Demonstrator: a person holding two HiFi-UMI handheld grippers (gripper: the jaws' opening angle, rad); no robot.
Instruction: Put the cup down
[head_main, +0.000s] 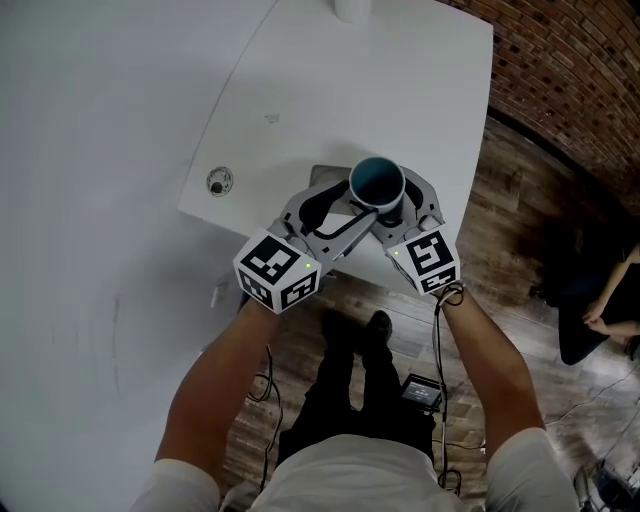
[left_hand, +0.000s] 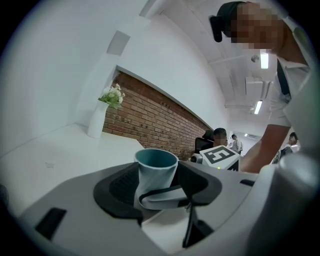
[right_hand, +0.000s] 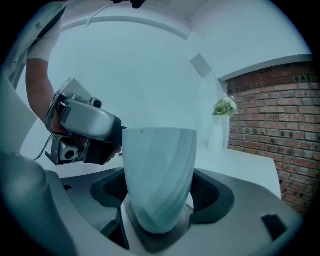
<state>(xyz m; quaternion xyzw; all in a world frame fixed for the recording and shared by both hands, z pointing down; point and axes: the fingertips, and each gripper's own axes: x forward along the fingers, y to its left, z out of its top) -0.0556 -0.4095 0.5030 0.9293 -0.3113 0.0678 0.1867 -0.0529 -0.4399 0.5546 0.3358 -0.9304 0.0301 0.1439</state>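
Note:
A pale cup with a teal inside (head_main: 377, 180) stands upright between both grippers, over the near edge of the white table (head_main: 330, 90). In the right gripper view the cup (right_hand: 159, 170) fills the jaws, and my right gripper (right_hand: 160, 200) is shut on its lower body. In the left gripper view the cup (left_hand: 156, 170) sits between the wide-spread jaws of my left gripper (left_hand: 157, 182), whose pads stand apart from it. The two grippers meet at the cup, the left (head_main: 345, 195) from the left and the right (head_main: 395, 200) from the right. I cannot tell whether the cup's base rests on the table.
A white vase with flowers (left_hand: 97, 120) stands at the table's far end. A small round object (head_main: 220, 181) lies near the table's left edge. Wooden floor and a brick wall (head_main: 570, 60) lie to the right, where a seated person (head_main: 600, 300) is.

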